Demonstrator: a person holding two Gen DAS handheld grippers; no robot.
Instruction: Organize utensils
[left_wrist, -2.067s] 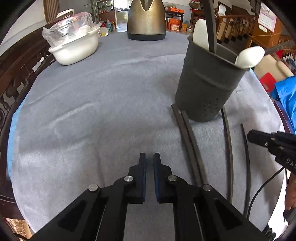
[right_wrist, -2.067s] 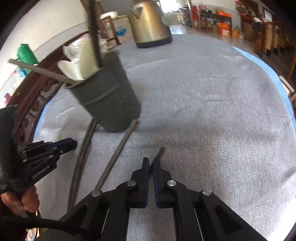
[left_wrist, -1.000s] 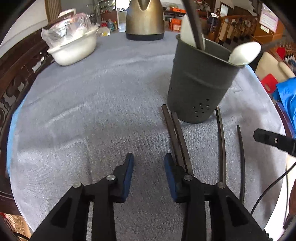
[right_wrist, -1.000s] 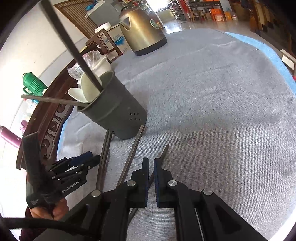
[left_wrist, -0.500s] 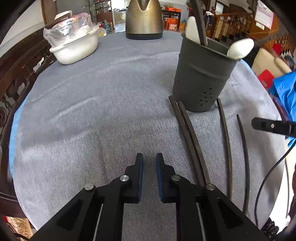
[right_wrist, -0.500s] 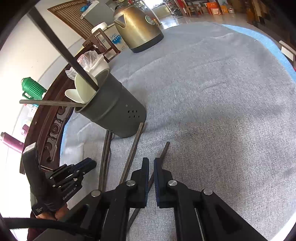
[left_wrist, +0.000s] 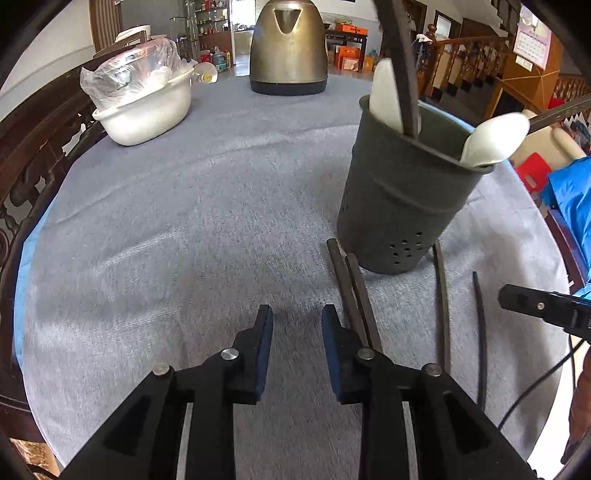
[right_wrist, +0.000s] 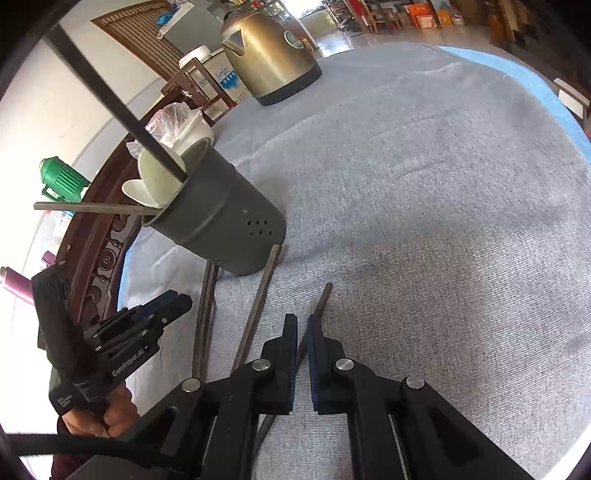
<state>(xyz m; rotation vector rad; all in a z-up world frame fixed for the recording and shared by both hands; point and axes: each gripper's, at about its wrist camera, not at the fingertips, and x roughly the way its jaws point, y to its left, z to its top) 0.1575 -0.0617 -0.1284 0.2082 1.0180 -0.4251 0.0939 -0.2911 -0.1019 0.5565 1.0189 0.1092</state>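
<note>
A dark grey utensil cup (left_wrist: 402, 192) (right_wrist: 221, 225) stands on the grey tablecloth and holds two white spoons (left_wrist: 495, 142) and two dark chopsticks (left_wrist: 400, 62). Several dark chopsticks lie on the cloth by its base: a pair (left_wrist: 354, 291), one (left_wrist: 443, 306) and another (left_wrist: 480, 332). My left gripper (left_wrist: 297, 319) is open and empty, just left of the pair. My right gripper (right_wrist: 301, 328) is nearly shut, its fingers either side of one lying chopstick (right_wrist: 319, 306); a grip on it cannot be told. The left gripper also shows in the right wrist view (right_wrist: 162, 306).
A brass kettle (left_wrist: 288, 48) stands at the far edge of the table. A white bowl (left_wrist: 147, 110) with a plastic bag in it sits far left. A dark carved wooden rail (left_wrist: 33, 158) runs along the left. The cloth edge lies close at the right.
My left gripper has opened from nearly shut and moved closer to the cup and the chopstick pair. My right gripper has stayed over the same lying chopstick with its fingers narrow.
</note>
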